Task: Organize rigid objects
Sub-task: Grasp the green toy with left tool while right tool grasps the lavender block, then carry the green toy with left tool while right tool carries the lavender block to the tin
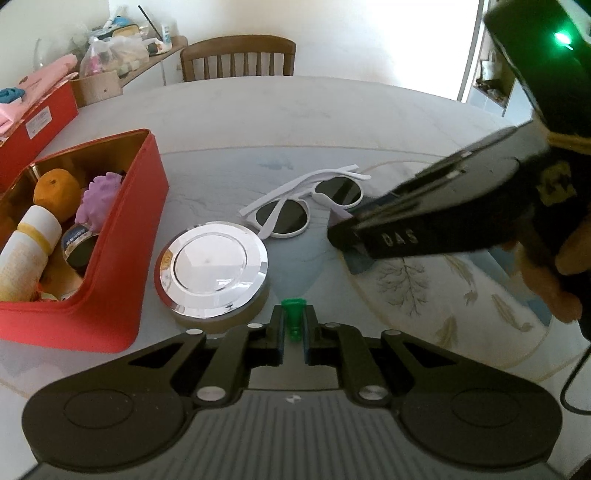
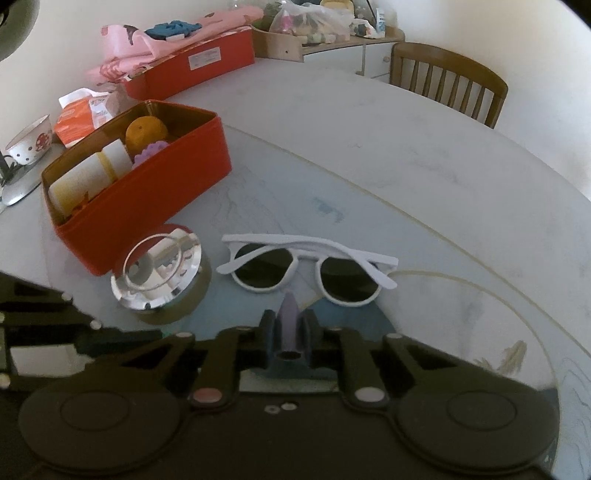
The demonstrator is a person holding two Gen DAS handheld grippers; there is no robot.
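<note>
My left gripper [image 1: 293, 325] is shut on a small green plastic piece [image 1: 293, 317], low over the table beside a round chrome lid [image 1: 212, 267]. My right gripper [image 2: 289, 328] is shut on a small purple piece [image 2: 288, 325], just in front of white sunglasses [image 2: 308, 267]. The sunglasses also show in the left wrist view [image 1: 306, 205], with the right gripper [image 1: 343, 230] at their right end. An open red box [image 1: 122, 236] on the left holds an orange [image 1: 55, 190], a purple spiky ball [image 1: 99, 195], a white bottle [image 1: 26, 251] and a tape roll [image 1: 77, 247]. The box [image 2: 155, 192] and chrome lid [image 2: 160, 273] show in the right wrist view.
A second red box [image 2: 195, 70] with pink cloth on it stands behind the first. A bowl [image 2: 31, 142] and an orange packet [image 2: 79, 114] lie at the far left. A wooden chair [image 1: 238, 59] stands at the table's far edge. A cluttered shelf [image 2: 325, 26] runs along the wall.
</note>
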